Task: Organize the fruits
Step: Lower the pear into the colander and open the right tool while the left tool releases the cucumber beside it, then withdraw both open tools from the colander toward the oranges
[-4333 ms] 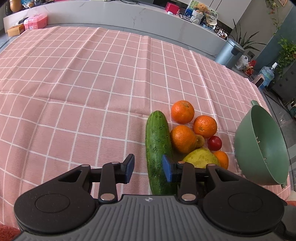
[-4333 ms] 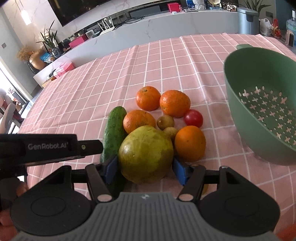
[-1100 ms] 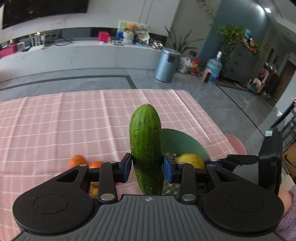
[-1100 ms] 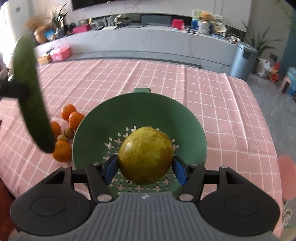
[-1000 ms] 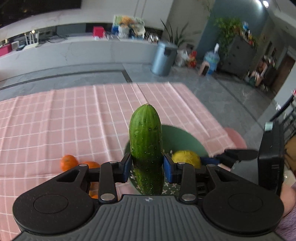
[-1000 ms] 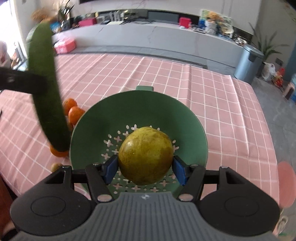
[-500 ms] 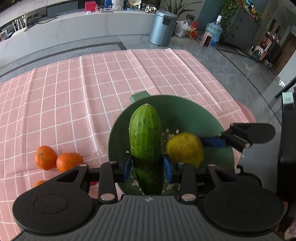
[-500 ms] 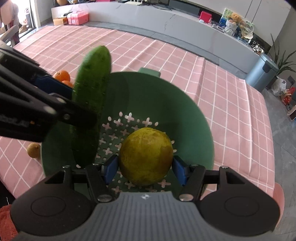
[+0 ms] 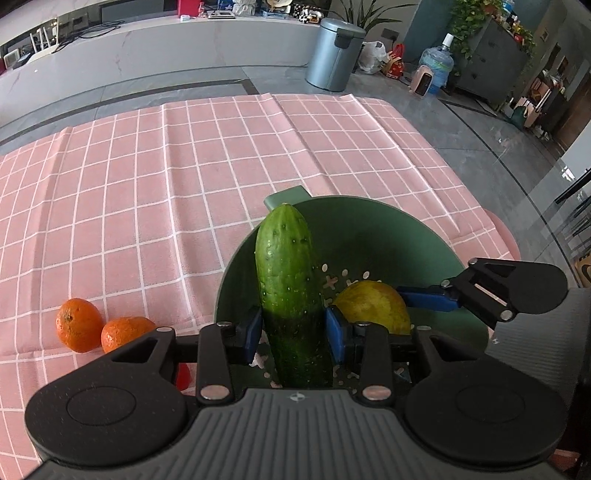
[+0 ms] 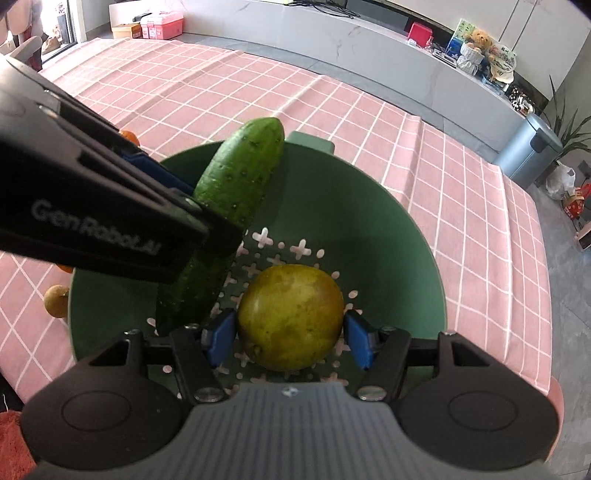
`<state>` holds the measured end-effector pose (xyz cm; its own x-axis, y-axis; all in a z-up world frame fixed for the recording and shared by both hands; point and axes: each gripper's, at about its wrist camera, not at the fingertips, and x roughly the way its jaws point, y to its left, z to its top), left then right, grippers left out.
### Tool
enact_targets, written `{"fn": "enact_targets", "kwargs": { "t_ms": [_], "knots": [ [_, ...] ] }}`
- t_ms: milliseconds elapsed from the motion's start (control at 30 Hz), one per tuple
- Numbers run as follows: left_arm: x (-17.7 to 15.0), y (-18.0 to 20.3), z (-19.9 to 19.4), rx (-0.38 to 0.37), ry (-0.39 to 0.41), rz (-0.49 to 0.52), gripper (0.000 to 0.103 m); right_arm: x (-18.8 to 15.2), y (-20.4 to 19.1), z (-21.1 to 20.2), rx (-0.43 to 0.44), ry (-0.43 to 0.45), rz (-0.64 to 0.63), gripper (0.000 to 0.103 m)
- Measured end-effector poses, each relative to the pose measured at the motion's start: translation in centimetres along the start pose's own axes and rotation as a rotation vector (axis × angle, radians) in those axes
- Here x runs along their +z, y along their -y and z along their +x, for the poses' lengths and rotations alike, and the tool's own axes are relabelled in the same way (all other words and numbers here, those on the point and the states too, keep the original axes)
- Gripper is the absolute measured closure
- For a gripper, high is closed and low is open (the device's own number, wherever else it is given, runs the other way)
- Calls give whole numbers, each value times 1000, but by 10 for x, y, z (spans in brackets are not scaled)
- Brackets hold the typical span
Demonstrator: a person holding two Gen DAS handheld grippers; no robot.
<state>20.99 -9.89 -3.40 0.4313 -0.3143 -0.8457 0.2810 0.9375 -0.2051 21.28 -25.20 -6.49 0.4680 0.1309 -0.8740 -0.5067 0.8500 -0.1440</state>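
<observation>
Right wrist view: right gripper (image 10: 290, 341) pinches pear (image 10: 290, 315), left gripper (image 9: 293, 334) pinches cucumber (image 9: 288, 280) (both inside colander (image 10: 406, 251), presumably for release).

You're in a home — pink checked tablecloth (image 9: 184, 166), long marble counter (image 9: 147, 48), pedal bin (image 9: 334, 55), houseplants (image 9: 476, 22).

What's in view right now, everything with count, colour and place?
cucumber: 1, dark green, clamped in left gripper, over the colander
pear: 1, yellow-green, between right gripper's fingers, inside the colander
colander: 1, green, on the tablecloth
oranges: 2 clear, orange, on the cloth left of colander
small brown fruit: 1, tan, beside colander
tablecloth: 1, pink check
bin: 1, grey, on the floor beyond
left gripper: black, blue fingers
right gripper: black, blue fingers
</observation>
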Motion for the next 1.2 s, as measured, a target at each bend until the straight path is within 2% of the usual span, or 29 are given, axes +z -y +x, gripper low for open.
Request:
{"fn": "enact_targets", "kwargs": {
  "t_ms": [100,200,300,367,433,633,767,933,1200],
  "knots": [
    [-1,-1,1,-10,-2,-9,59,-1,-3,-3,-9,5,1,42],
    [-4,1,-2,-5,7,1,59,-1,-5,-8,-32,20,0,35],
    [-8,2,-9,-16,16,3,59,-2,-8,-16,-61,27,-3,34],
    [-11,2,-18,-23,28,11,55,-4,-10,-24,-76,41,2,33],
    [-15,4,-28,-20,36,22,53,-7,-12,-32,-108,57,27,28],
    [-26,6,-62,15,73,73,53,-21,-22,-57,-164,134,138,28],
    [-38,-1,-87,40,107,77,52,-26,-31,-73,-149,197,214,23],
    [-57,-13,-111,81,130,94,51,-34,-56,-87,-95,245,293,23],
    [-85,-47,-130,125,133,36,51,-41,-98,-91,-25,276,375,23]
  ]
}}
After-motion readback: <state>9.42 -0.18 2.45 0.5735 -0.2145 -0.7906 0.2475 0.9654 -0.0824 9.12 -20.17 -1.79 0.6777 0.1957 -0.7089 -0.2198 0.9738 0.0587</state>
